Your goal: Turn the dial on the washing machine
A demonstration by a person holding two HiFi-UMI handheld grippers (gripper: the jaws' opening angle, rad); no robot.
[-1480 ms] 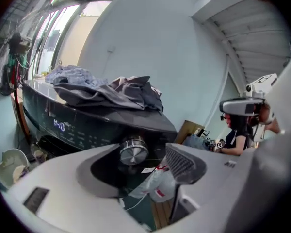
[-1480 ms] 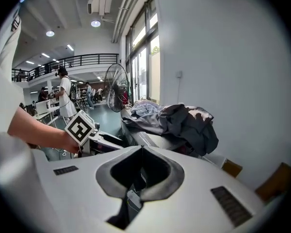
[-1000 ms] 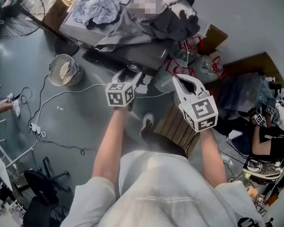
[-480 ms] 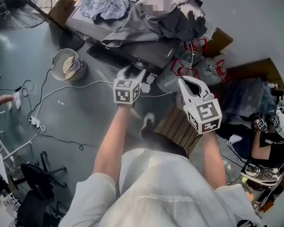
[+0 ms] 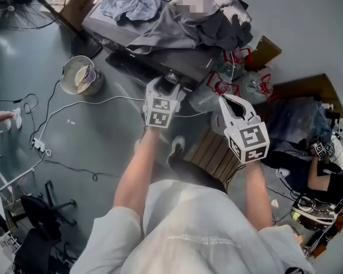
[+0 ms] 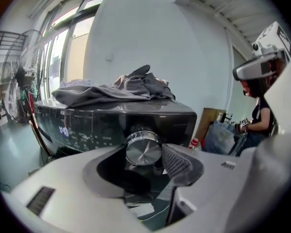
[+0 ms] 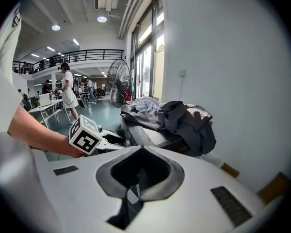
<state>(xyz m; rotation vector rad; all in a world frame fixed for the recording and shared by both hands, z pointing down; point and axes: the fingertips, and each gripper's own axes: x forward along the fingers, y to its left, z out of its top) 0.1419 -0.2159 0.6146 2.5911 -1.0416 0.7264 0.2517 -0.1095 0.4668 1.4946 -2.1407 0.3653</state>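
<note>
The left gripper (image 5: pixel 164 85) has its fingers (image 6: pixel 180 163) clamped on the round silver metal dial (image 6: pixel 143 149). The dial sits on the front panel of the dark grey washing machine (image 6: pixel 87 125), which is heaped with crumpled grey clothes (image 6: pixel 116 89). To the right, the right gripper (image 7: pixel 142 171) hangs with its fingers together, holding nothing.

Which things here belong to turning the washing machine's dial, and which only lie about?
Job in hand:
- round silver metal dial
- dark grey washing machine
- left gripper, closed on the dial

Lying about:
- heap of grey and blue clothes on the machine
- round wire basket
- standing fan
- white cable
- right gripper, shut and empty
</note>
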